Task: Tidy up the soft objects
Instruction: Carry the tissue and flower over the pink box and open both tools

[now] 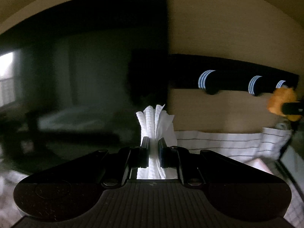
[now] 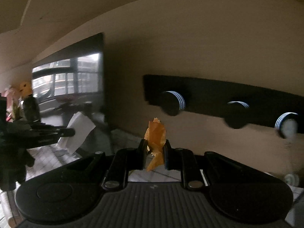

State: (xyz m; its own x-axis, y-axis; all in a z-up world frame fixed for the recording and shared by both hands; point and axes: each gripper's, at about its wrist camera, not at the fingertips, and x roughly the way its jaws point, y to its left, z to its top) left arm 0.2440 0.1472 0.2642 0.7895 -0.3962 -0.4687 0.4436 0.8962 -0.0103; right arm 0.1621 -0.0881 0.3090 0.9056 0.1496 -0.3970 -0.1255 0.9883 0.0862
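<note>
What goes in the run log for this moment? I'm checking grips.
left gripper: shut on white cloth | right gripper: shut on orange cloth | ahead: wall peg rack

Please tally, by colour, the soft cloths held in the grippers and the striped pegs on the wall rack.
White cloth, in the left gripper: 1
Orange cloth, in the right gripper: 1
Striped pegs on the wall rack: 3
Total: 5

White cloth (image 1: 154, 125) lower part hiding behind jaws; orange cloth (image 2: 155, 133) blurring, kind untellable; striped fabric (image 1: 228, 142) running off right edge.
</note>
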